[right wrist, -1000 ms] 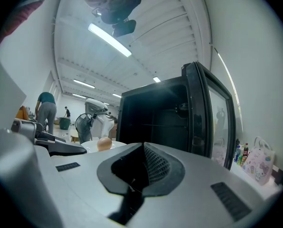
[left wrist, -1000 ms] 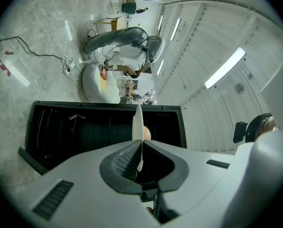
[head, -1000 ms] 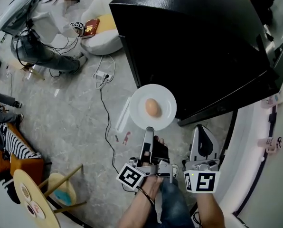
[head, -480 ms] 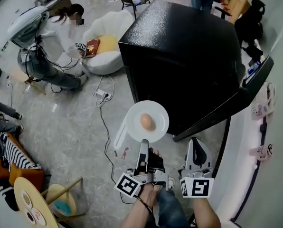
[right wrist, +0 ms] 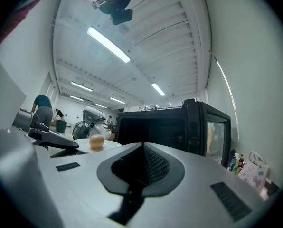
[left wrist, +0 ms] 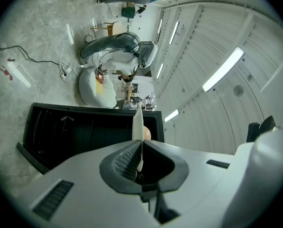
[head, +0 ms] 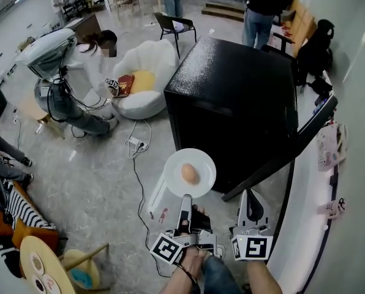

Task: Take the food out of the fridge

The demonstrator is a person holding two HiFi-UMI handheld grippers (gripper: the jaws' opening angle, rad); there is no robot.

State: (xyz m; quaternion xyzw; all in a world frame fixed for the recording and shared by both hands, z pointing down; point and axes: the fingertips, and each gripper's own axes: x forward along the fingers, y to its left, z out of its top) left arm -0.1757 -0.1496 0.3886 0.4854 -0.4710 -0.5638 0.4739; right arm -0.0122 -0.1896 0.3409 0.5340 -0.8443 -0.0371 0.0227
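Observation:
A white plate (head: 204,163) with a brown egg (head: 190,174) on it hangs in the air in front of the black fridge (head: 244,97). My left gripper (head: 185,198) is shut on the plate's near rim. In the left gripper view the plate (left wrist: 137,120) shows edge-on between the pads, with the egg (left wrist: 146,133) just behind it. My right gripper (head: 251,204) is to the right of the plate, shut and empty. In the right gripper view its jaws (right wrist: 144,148) point at the fridge (right wrist: 165,127), and the egg (right wrist: 97,141) sits to their left. The fridge door (head: 296,147) stands open.
A white cable and power strip (head: 136,144) lie on the floor left of the fridge. A person (head: 78,84) crouches by a white chair (head: 147,78) at the back left. A round wooden table (head: 45,268) is at the lower left. A white wall (head: 348,182) runs along the right.
Both grippers have risen, the left one carrying the plate and egg up with it. The view has tilted up and shows more of the room behind the fridge.

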